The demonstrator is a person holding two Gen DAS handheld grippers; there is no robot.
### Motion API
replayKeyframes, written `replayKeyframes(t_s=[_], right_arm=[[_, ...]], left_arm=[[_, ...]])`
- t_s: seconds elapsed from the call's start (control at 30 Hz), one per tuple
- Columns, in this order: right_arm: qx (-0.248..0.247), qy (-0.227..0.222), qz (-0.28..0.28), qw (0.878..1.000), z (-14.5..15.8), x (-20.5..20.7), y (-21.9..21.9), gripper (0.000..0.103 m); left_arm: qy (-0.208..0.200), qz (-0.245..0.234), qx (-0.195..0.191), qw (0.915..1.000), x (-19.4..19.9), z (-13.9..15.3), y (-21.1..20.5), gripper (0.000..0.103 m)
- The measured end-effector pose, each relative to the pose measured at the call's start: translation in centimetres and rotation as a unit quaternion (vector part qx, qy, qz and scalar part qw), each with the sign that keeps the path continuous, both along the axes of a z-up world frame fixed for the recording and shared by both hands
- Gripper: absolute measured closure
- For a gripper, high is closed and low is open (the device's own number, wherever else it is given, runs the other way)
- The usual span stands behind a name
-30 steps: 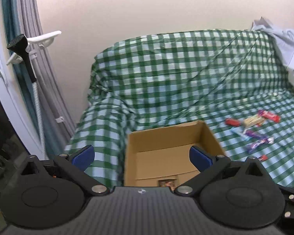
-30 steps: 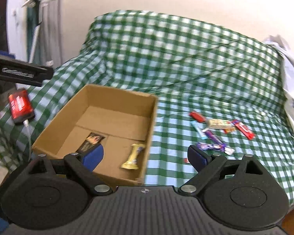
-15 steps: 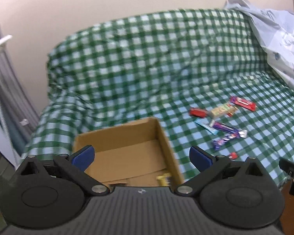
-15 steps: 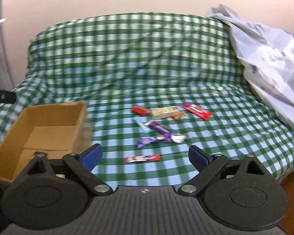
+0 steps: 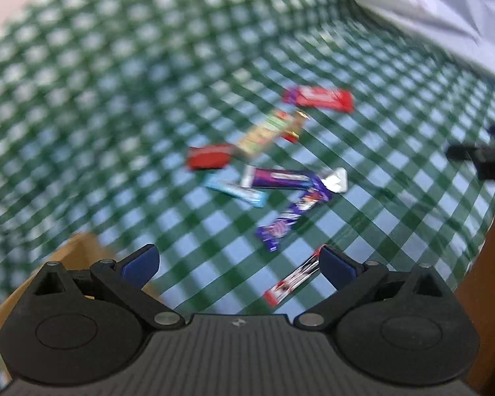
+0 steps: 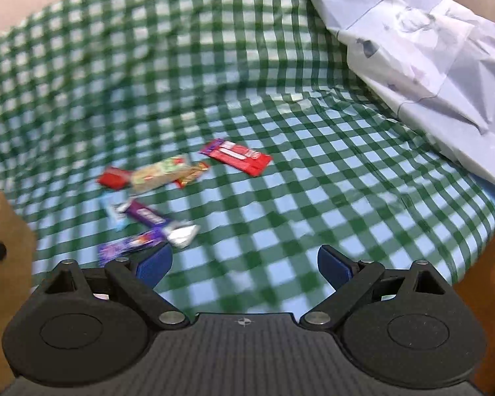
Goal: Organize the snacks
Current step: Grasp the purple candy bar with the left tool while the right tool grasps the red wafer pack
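Left wrist view: heavily motion-blurred, no wrapper print readable. Left gripper (image 5: 239, 262) spread wide, nothing between its blue pads, hovering above the green-checked sofa cover (image 5: 115, 99). Snack bars scattered ahead on the seat: a red bar (image 5: 318, 98) farthest back, a tan-and-green bar (image 5: 267, 133) in front of it, a short red packet (image 5: 209, 156) to the left, then a light blue bar (image 5: 236, 193), a purple bar (image 5: 280, 178) with a silvery end and a second purple bar (image 5: 292, 219) angled toward the gripper. Nearest, a thin red-and-white bar (image 5: 293, 280) just beside the gripper's right pad, partly hidden by it. Corner of a cardboard box (image 5: 79, 257) low at left, mostly cut off behind the gripper body. Pale cloth (image 5: 445, 10) at upper right.

Right wrist view: also blurred; white lettering on the red bar (image 6: 236, 155) present but illegible. Right gripper (image 6: 244, 264) likewise wide apart and empty. Snack cluster ahead and to the left: tan-and-green bar (image 6: 163, 173), short red packet (image 6: 114, 178), light blue bar (image 6: 114, 214), purple bar (image 6: 147, 215), and the second purple bar (image 6: 132, 244) just past the left pad, its near end hidden. Cardboard box (image 6: 6, 231) cut off at the left edge. Pale cloth (image 6: 429, 49) draped over the sofa cover (image 6: 280, 66) at right.
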State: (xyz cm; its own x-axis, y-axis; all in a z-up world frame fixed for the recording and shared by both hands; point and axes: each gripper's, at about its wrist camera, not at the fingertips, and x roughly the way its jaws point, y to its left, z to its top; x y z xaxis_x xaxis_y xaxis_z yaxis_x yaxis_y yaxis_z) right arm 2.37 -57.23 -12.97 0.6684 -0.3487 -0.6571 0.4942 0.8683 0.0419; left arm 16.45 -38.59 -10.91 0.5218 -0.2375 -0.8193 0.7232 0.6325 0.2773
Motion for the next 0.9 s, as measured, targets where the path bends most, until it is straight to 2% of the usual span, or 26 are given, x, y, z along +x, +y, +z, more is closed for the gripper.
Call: replayKeyframes(t_s=[0.2,0.3,0.4,0.47,0.53,0.57,0.6,0.63,0.67,0.7,0.73,0.83,0.9], right_arm=[[-0.031,0.020,0.050,0.998,-4.8,10.2,-7.6,0.008],[-0.036,0.023,0.075,0.996,-6.9,15.3,-10.6,0.008],[-0.046,0.032,0.100,0.993,-8.9,20.3,-12.6,0.008],[-0.047,0.040,0.104,0.993,-10.1,23.3,-13.5,0.008],[-0.028,0.058,0.105,0.992,-11.3,26.0,-14.5,0.007],[-0.015,0.070,0.102,0.992,-12.0,27.1,-15.0,0.006],[-0.008,0.065,0.097,0.993,-12.4,27.8,-15.5,0.000],[-0.002,0.050,0.099,0.994,-12.5,28.0,-15.9,0.000],[-0.001,0.049,0.106,0.993,-12.5,28.2,-16.0,0.001],[-0.005,0.041,0.121,0.992,-12.4,28.1,-15.9,0.013],[-0.010,0.031,0.130,0.991,-12.1,27.6,-15.6,0.035],[0.000,0.037,0.135,0.990,-11.5,26.4,-15.3,0.060],[0.010,0.039,0.131,0.991,-11.2,24.9,-14.9,0.067]], left_arm=[[0.073,-0.020,0.043,0.9962,5.5,-7.7,-5.7,0.000],[0.091,-0.024,0.064,0.9935,7.4,-10.7,-7.5,0.000],[0.097,-0.023,0.077,0.9920,9.2,-12.7,-8.8,0.002],[0.102,-0.018,0.067,0.9924,10.2,-13.0,-9.2,0.006],[0.126,-0.005,0.054,0.9906,11.5,-13.1,-9.2,0.027],[0.146,0.002,0.049,0.9881,12.1,-13.0,-9.3,0.050],[0.164,0.012,0.044,0.9855,12.5,-13.2,-9.2,0.082],[0.182,0.023,0.037,0.9824,12.8,-13.3,-8.9,0.090],[0.194,0.032,0.030,0.9800,13.1,-13.3,-8.5,0.090],[0.193,0.036,0.021,0.9803,13.2,-13.1,-8.1,0.090],[0.191,0.035,0.013,0.9809,13.1,-12.7,-7.7,0.091],[0.185,0.044,-0.020,0.9815,12.3,-10.7,-6.5,0.091],[0.181,0.056,-0.048,0.9807,11.7,-8.7,-5.4,0.091]])
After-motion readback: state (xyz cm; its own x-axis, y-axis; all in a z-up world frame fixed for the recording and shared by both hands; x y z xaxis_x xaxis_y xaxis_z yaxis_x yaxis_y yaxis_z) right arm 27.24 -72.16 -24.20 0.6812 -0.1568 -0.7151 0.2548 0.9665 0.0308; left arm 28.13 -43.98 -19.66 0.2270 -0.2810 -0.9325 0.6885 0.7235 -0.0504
